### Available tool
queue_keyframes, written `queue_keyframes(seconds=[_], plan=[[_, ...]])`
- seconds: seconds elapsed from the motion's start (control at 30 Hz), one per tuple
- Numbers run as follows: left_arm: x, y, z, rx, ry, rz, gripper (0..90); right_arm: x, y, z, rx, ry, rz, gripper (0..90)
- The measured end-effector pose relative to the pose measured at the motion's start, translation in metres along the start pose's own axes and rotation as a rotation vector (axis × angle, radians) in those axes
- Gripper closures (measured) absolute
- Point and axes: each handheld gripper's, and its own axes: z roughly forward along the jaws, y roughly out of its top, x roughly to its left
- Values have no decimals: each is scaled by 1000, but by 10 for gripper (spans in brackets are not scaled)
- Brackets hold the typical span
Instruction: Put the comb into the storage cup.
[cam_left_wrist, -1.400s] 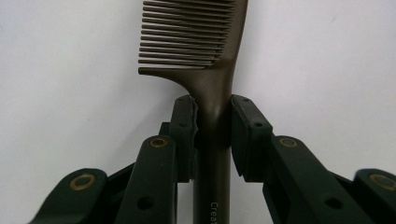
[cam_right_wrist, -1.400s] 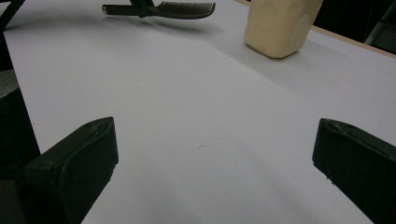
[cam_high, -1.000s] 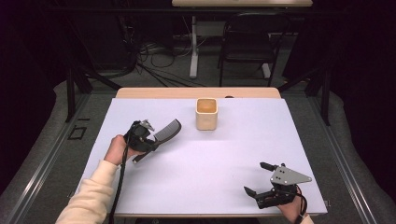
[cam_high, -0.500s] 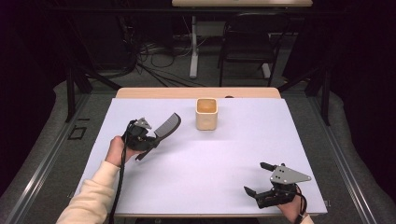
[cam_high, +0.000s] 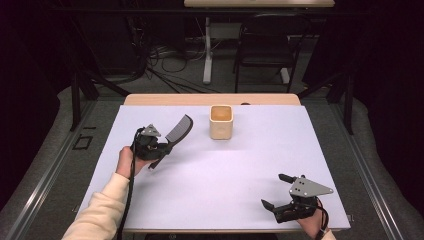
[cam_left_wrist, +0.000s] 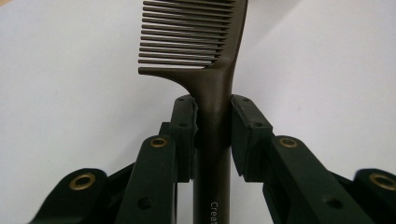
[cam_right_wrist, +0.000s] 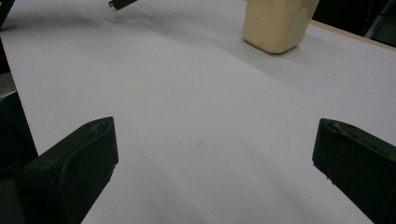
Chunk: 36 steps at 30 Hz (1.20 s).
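Hardly anything has shifted over the last second: our left tool (cam_high: 159, 148) remains clamped on the dark comb's (cam_high: 180, 128) handle, teeth pointing to about two o'clock toward the cream cup (cam_high: 221, 121). Our right tool (cam_high: 280, 191), jaws wide apart and empty, rests at five o'clock on the bench (cam_high: 230, 170). We judge the comb ready to carry to the cup.
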Motion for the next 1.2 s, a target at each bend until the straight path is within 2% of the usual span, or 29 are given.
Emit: queue_keyframes(seconds=[0.27, 0.47, 0.63, 0.97, 1.07, 1.2], plan=[[1, 0, 2, -25, -4, -18, 723, 1, 0, 0, -5, 5, -1, 0], [0, -1, 1, -82, -2, -41, 724, 0, 0, 0, -2, 7, 0, 0], [-2, -1, 2, -105, 9, -37, 723, 1, 0, 0, -7, 11, -1, 0], [-5, 0, 4, -116, 16, -34, 724, 1, 0, 1, -1, 6, 0, 0], [-8, 1, 4, -142, 32, -24, 724, 1, 0, 0, -5, 6, 2, 0], [-12, 4, 6, -160, 32, -15, 724, 0, 0, 1, 3, 3, -1, 0]])
